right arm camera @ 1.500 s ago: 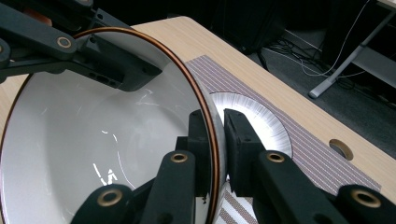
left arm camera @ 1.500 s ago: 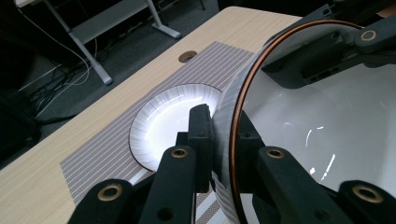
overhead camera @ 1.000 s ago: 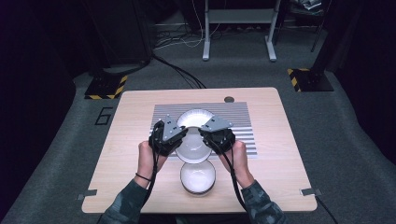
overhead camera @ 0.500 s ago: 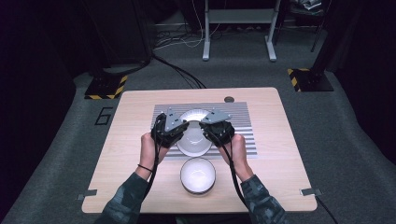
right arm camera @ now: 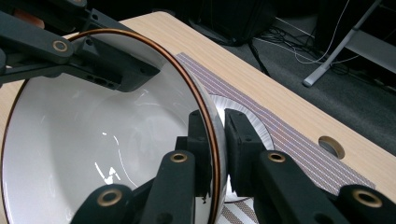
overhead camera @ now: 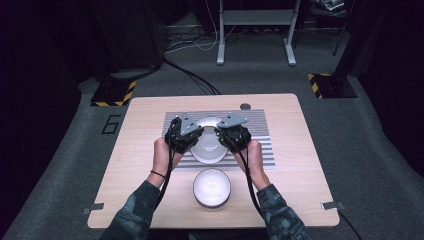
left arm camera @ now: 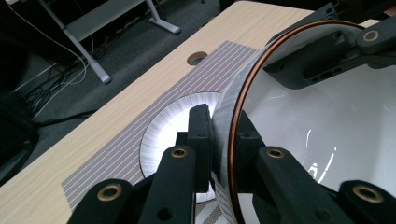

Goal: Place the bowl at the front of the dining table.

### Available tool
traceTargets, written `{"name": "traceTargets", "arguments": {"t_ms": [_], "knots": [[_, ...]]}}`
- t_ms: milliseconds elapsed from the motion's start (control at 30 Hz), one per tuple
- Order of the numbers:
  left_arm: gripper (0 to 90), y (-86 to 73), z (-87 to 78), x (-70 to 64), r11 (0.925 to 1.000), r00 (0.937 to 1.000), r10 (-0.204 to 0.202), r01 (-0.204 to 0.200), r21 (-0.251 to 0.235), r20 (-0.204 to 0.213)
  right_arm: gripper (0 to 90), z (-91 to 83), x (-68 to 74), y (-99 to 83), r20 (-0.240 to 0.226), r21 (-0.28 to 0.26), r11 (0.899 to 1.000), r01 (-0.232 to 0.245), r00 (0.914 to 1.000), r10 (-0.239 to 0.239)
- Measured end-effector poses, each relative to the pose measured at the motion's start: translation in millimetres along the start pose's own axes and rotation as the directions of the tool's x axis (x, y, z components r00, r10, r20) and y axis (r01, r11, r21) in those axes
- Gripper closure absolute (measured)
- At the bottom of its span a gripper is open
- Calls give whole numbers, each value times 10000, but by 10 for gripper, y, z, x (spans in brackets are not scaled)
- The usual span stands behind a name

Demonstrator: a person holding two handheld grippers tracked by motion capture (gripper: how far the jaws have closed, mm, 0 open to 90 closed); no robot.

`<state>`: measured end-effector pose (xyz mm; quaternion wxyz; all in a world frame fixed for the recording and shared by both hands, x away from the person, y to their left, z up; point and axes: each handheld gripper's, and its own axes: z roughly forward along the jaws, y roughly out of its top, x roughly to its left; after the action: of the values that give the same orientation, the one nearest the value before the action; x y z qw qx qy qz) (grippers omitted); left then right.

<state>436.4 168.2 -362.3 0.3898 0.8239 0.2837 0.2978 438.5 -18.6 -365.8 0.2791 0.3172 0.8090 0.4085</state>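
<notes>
- Starting nearest the person: one white bowl sits alone on the table at the front edge, with nothing touching it.
- Just beyond it, a second, copper-rimmed bowl is held up between both tools. A second ago it hung low, right over the front bowl. It has since travelled forward and now hangs over the near part of the striped mat.
- Left gripper: clenched on that bowl's rim, one jaw inside the wall and one outside.
- Right gripper: the same pinch on the opposite rim (both gripper views show the copper edge running straight between the jaws).
- Beyond and below the carried bowl, a white dish with a ribbed rim lies on the mat. It has not shifted over the last second.
- Reading: the bowls are now separated, and the carry appears aimed at the dish or mat ahead. Lowering and letting go remain to be done.
</notes>
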Motion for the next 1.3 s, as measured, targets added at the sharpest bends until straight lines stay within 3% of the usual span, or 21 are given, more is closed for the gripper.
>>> {"name": "traceTargets", "arguments": {"t_ms": [633,1300], "knots": [[818,-12,225,71,9992,10000,76,-77,390,40,813,193,-110,-63,69,238,9991,-337,9994,336],[818,-77,469,147,9978,9997,-148,134,642,216,805,406,-220,-140,48,535,9960,-711,9975,710]]}}
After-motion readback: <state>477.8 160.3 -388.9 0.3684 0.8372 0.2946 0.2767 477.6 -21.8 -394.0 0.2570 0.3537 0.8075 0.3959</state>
